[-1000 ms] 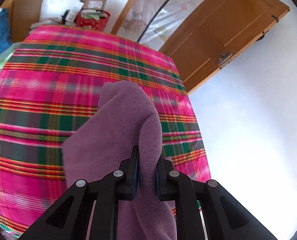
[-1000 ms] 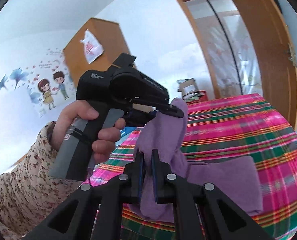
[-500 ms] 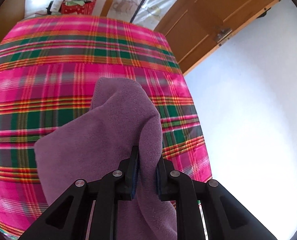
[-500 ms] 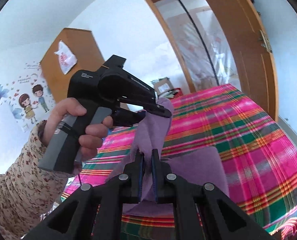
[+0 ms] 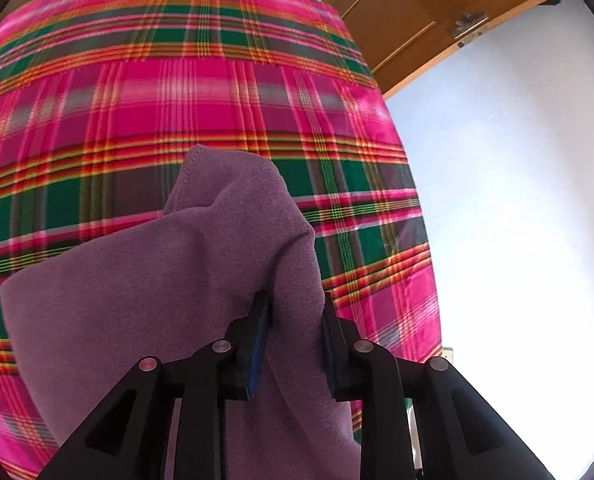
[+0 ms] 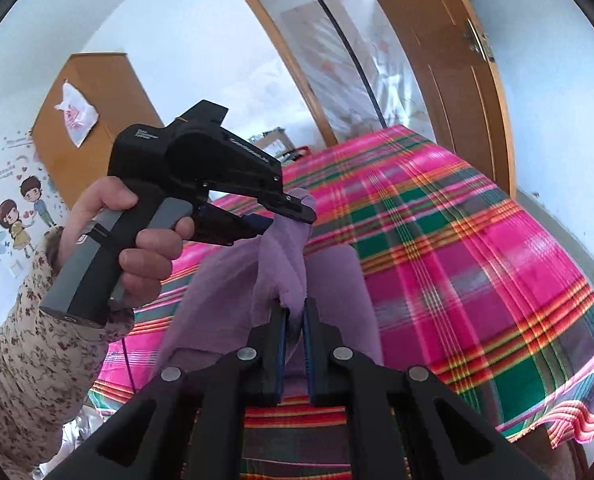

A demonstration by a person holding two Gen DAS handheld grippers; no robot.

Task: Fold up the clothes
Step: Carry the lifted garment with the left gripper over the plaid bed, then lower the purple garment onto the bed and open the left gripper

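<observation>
**purple cloth half down on plaid bed, left jaws just been opening**

left gripper (image 5: 295, 312): jaws just been opening, now visibly apart. fold of the purple fleece cloth (image 5: 157, 300) sits between them, bunched against the right pad, small gap at the left pad; not clamped. tilted steeply down at the bed.

right gripper (image 6: 293, 312): jaws near together, pinched on a thin edge of the same cloth (image 6: 281, 264). cloth rises from there to the left gripper (image 6: 287, 214), seen in the right wrist view above and left of centre, held by a hand (image 6: 137, 240) in a floral sleeve (image 6: 29, 360).

cloth location: lower part spread on the pink-green plaid bedspread (image 5: 177, 92), near its right edge in the left wrist view; upper corners lifted off it by the two grippers.

background: wooden door (image 6: 449, 60), wooden wardrobe (image 6: 85, 120) with white plastic bag (image 6: 75, 114) hanging on it, cartoon wall sticker (image 6: 17, 216).
</observation>
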